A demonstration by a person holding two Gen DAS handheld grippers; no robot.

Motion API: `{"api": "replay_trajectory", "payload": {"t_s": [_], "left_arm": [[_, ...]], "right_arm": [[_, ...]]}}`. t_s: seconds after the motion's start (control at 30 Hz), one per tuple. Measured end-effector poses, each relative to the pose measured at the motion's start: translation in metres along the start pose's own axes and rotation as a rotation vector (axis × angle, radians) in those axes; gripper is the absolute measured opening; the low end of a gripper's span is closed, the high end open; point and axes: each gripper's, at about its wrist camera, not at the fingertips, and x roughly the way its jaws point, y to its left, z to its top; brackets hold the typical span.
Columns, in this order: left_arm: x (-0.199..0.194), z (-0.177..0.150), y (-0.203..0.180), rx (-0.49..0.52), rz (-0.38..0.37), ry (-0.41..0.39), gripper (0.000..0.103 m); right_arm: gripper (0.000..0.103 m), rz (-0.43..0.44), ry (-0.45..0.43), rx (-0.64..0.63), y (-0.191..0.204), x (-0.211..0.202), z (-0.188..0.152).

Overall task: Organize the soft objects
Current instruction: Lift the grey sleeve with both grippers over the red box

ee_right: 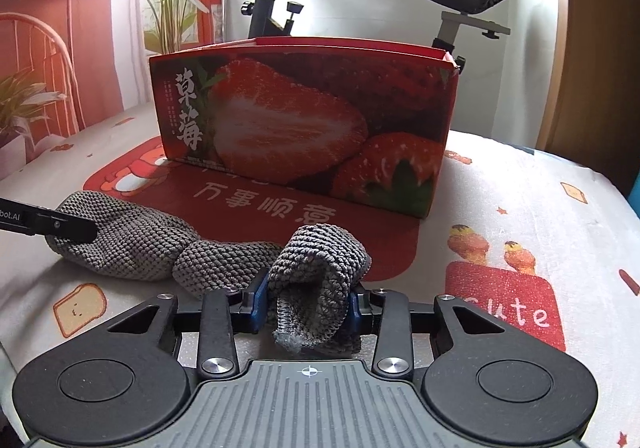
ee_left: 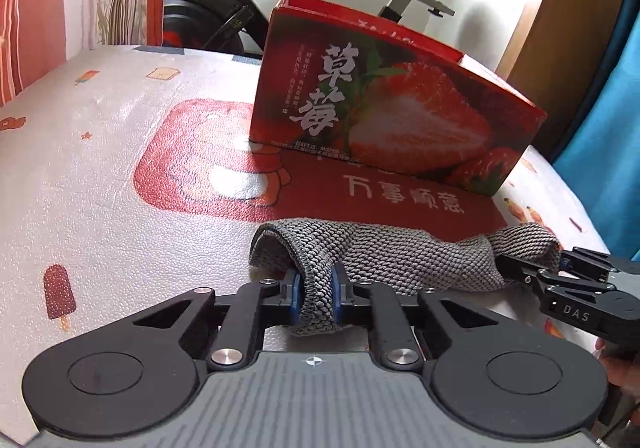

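Grey sock pinched at both ends.
Left gripper and right gripper each clamp one end — jaws closed on knit — before the strawberry box.

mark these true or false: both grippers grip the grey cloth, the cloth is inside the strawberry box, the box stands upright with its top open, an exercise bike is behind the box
1. Both grippers grip the grey cloth: true; the left gripper and the right gripper each pinch one end.
2. The cloth is inside the box: false; it lies on the mat in front of the box.
3. The box stands upright, top open: true.
4. A bike is behind the box: true.
5. The cloth is red: false; it is grey.
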Motion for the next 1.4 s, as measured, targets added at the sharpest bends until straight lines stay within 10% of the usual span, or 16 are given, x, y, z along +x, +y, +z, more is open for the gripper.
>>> {"api": "replay_trajectory", "payload": {"t_s": [1.4], "left_arm": [[-0.075, 0.097, -0.016, 0.056, -0.089, -0.340, 0.014]], "right_arm": [[0.029, 0.007, -0.235, -0.166, 0.003, -0.065, 0.135]]}}
